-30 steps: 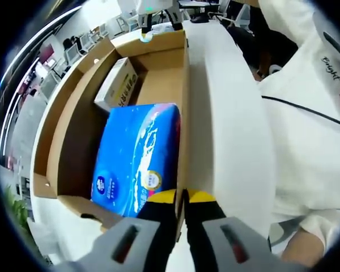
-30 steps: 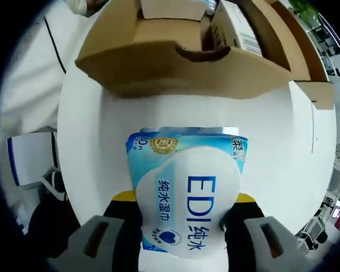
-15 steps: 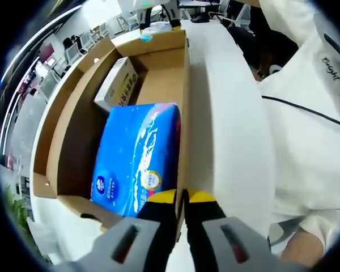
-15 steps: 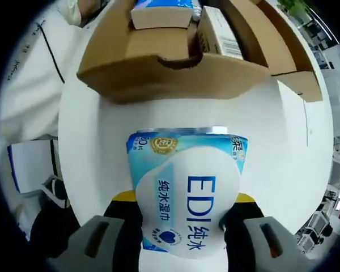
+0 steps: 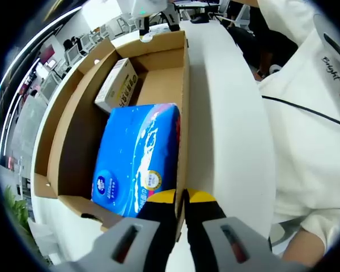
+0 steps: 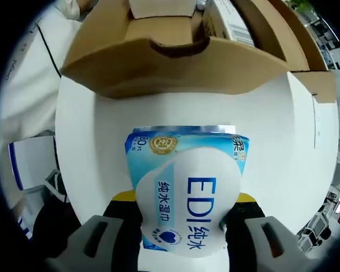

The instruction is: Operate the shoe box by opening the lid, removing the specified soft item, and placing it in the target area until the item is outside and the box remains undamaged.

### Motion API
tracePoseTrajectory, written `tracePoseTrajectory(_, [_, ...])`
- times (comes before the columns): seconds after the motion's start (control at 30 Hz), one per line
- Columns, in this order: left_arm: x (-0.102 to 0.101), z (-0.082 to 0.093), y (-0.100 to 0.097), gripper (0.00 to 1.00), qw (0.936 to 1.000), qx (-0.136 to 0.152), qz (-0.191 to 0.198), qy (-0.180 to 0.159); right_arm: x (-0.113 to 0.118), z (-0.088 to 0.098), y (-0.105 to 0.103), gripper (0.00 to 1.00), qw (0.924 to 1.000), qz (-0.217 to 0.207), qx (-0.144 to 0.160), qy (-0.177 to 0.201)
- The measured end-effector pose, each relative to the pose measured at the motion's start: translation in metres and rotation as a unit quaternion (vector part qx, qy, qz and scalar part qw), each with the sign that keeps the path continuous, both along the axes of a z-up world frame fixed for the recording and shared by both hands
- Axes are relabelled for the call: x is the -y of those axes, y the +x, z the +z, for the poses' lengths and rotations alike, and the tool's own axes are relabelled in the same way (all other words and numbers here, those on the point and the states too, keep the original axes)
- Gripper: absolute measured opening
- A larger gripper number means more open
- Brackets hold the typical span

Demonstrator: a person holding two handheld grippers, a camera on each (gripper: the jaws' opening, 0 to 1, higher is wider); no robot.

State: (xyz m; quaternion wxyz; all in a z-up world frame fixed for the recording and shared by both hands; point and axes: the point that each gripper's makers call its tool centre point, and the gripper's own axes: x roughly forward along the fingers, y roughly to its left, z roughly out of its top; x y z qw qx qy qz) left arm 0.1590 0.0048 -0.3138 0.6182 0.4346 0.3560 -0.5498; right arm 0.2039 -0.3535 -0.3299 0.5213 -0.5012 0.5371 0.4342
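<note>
Left gripper (image 5: 181, 198): jaws pinching the cardboard box (image 5: 73, 119) wall, steadying it.
Box contents: blue tissue pack (image 5: 137, 158), small carton (image 5: 118, 84).
Right gripper (image 6: 184, 218): jaws clamped on the wipes pack (image 6: 187, 190), outside the box, above the white table (image 6: 90, 130).
Handling: likely light, squashy, slick film; best gripped across the middle.

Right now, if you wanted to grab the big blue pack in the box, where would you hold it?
Take the blue pack by its two long sides, coming straight down from above. It lies flat in the open cardboard box with its wide face up, so the top is the free way in. One long side sits tight against the box wall, so nudging it sideways first would probably help.
</note>
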Motion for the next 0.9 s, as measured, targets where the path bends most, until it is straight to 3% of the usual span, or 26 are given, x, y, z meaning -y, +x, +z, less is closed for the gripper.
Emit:
tracePoseTrajectory(0.23, [0.000,0.000,0.000,0.04,1.0000,-0.001,-0.002,0.003,0.000,-0.003,-0.004,0.62,0.9996,-0.013,0.011,-0.023])
tracePoseTrajectory(0.33, [0.000,0.000,0.000,0.04,1.0000,-0.005,0.001,0.004,0.002,-0.003,-0.006,0.61,0.9980,-0.060,0.001,-0.020])
tracePoseTrajectory(0.6, [0.000,0.000,0.000,0.04,1.0000,-0.006,0.005,0.004,-0.001,-0.004,-0.002,0.63,0.9992,-0.039,0.001,-0.009])
tracePoseTrajectory(0.73, [-0.001,0.000,0.000,0.04,0.9999,-0.009,0.002,0.012,0.003,-0.004,-0.002,0.65,0.9987,-0.038,0.018,-0.030])
tracePoseTrajectory(0.9, [-0.002,0.000,0.000,0.04,0.9999,-0.007,0.004,0.013,0.001,0.005,-0.003,0.62,0.9987,-0.036,0.035,-0.002])
